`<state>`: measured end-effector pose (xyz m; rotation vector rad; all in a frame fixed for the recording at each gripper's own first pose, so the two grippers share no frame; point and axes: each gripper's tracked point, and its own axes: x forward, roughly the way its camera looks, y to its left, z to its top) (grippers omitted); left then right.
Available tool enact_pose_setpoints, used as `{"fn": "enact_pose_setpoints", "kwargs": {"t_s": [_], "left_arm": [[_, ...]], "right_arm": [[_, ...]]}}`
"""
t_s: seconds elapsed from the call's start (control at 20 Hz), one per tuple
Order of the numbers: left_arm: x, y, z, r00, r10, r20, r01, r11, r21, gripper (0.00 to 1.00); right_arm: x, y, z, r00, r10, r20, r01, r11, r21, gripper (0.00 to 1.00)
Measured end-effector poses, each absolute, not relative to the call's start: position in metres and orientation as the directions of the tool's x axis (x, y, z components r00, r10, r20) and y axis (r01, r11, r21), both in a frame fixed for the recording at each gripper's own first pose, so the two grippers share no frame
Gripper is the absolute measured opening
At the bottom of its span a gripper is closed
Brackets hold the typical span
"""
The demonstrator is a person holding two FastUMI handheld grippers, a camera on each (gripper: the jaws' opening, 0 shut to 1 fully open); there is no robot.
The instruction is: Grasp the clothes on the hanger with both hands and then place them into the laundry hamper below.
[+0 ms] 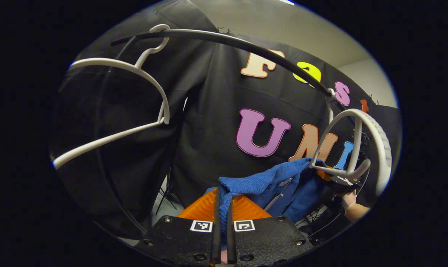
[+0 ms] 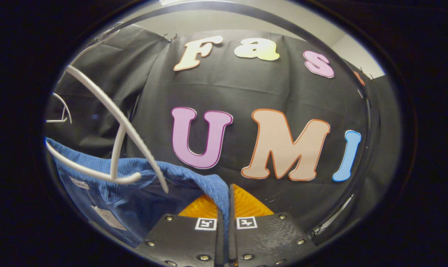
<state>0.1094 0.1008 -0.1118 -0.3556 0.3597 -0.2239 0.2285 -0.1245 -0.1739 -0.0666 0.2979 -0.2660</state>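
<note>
Blue garment pinched by both tongs, left and right; two white hangers.

Blue garment — lower part cut off.

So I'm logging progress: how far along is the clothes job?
Done: both grasps. The left hand-held gripper and right hand-held gripper are each shut on the blue garment. In hand: freeing it from the white hanger, which sits against it. Left: lowering it into the hamper.

Left tongs pinch blue garment beside white hanger.
</note>
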Motion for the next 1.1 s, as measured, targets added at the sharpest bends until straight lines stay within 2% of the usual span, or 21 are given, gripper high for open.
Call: {"fn": "enact_pose_setpoints", "kwargs": {"t_s": [0.45,0.8,1.1], "left_arm": [[0.087,0.102,-0.158,0.889,-0.267,-0.372,0.128,0.926,-0.356,0.07],[0.052,0.096,-0.174,0.885,-0.254,-0.391,0.114,0.931,-0.346,0.07],[0.023,0.071,-0.169,0.876,-0.279,-0.394,0.172,0.943,-0.285,0.07]], "right_arm": [[0.174,-0.118,-0.221,0.887,-0.264,-0.378,0.253,0.964,-0.081,0.05],[0.133,-0.118,-0.223,0.876,-0.269,-0.401,0.259,0.962,-0.081,0.05],[0.098,-0.116,-0.220,0.865,-0.269,-0.423,0.269,0.961,-0.061,0.05]]}}
